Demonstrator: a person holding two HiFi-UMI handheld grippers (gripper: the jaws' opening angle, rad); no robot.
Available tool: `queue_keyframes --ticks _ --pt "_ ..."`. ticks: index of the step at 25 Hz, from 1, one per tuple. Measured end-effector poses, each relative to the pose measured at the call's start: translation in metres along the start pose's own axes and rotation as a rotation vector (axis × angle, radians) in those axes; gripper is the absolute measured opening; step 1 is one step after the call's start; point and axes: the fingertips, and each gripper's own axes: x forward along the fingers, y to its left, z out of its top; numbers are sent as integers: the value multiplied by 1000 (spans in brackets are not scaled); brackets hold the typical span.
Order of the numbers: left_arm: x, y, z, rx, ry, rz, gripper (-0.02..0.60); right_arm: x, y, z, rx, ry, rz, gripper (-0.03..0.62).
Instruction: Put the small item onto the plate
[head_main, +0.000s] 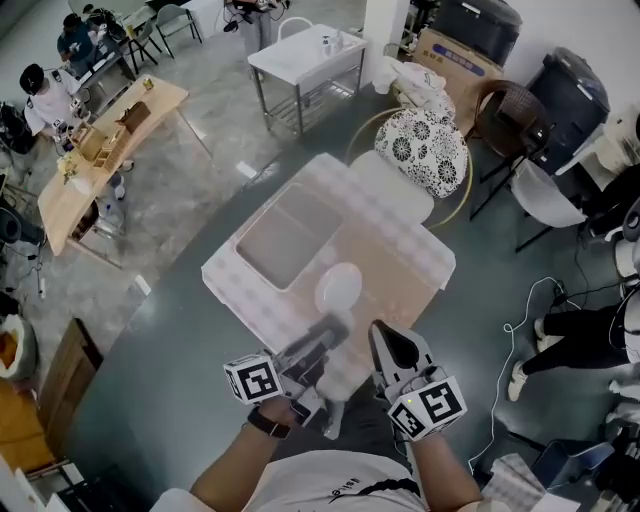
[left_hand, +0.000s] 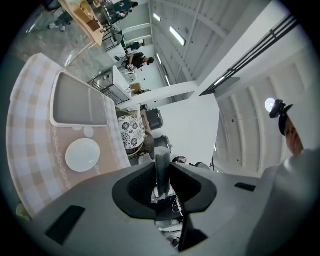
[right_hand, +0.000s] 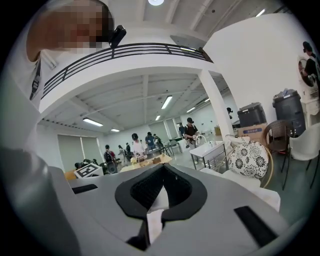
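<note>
Both grippers are held low over the near edge of the counter (head_main: 400, 262). The left hand-held gripper (head_main: 330, 330) is seen with jaws together, nothing pinched. Same for the right hand-held gripper (head_main: 385, 340), tips closed, empty. The small item (left_hand: 88, 132) is found lying on the counter between the tray (head_main: 285, 240) and the white plate (head_main: 338, 288), just beside the plate.

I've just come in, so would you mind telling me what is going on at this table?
A person stands over a small cloth-covered table, a gripper in each hand. The left gripper and right gripper hover at its near edge, short of the empty white plate. The right jaws look shut on nothing; the left jaws stand close together. A small pale round thing lies between the plate and the tray, not yet picked up.
</note>
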Motion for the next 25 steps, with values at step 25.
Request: queue_keyframes --ticks 25 --pt "85 199 -2 -117 -16 261 89 70 -101 -104 73 79 30 14"
